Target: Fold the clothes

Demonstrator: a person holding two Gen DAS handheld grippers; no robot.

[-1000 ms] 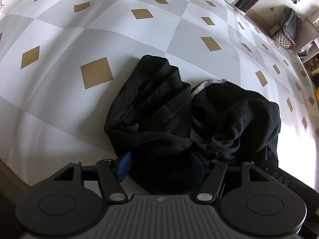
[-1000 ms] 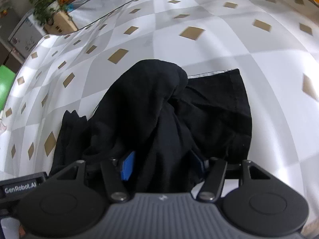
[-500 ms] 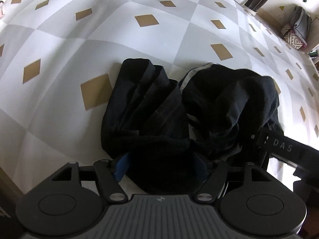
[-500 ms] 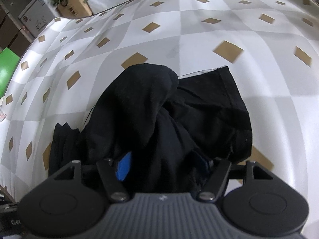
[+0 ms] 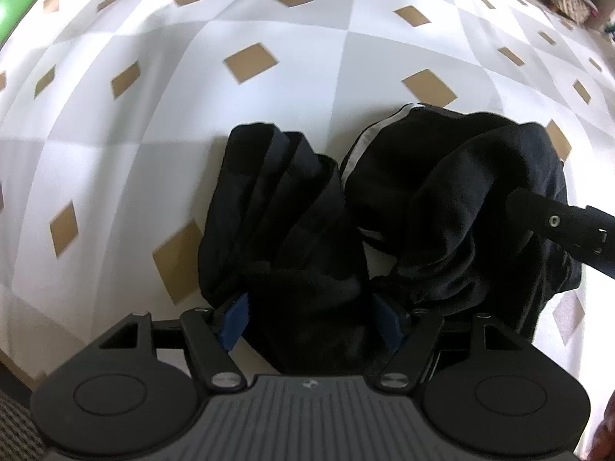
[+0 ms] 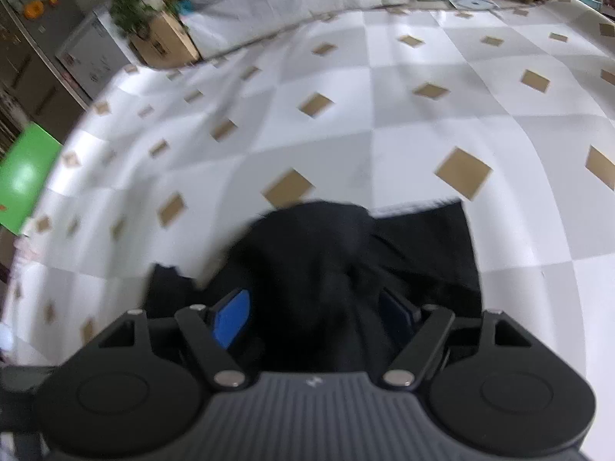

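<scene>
since a second ago both of my grippers have travelled across the checked tablecloth [image 5: 192, 123] with the black garment [image 5: 292, 230], and the right wrist view now takes in far more of the room, blurred by the motion. the other gripper's dark finger has also come into the right edge of the left wrist view.

my left gripper [image 5: 309, 317] stands with its jaws fairly wide apart, a thick bunch of black cloth filling the gap between the blue pads [image 5: 234, 319]; i judge it is holding the bunch, though the far pad is half buried in fabric. my right gripper [image 6: 315, 317] has just been opening its jaws, black cloth is between them, and the near blue pad [image 6: 230, 319] shows a bare face, so i read this one as letting go or nearly so.

the garment lies crumpled on the tablecloth directly ahead of both grippers, in two humps side by side, one ribbed with pleats, the other [image 5: 453, 199] showing a pale stripe along its edge. it is nowhere near flat.

i take this as the early stage: gathering and repositioning the garment before any fold. next i need to find an edge or corner with each gripper and draw the cloth out flat, without dragging it off the table.
</scene>
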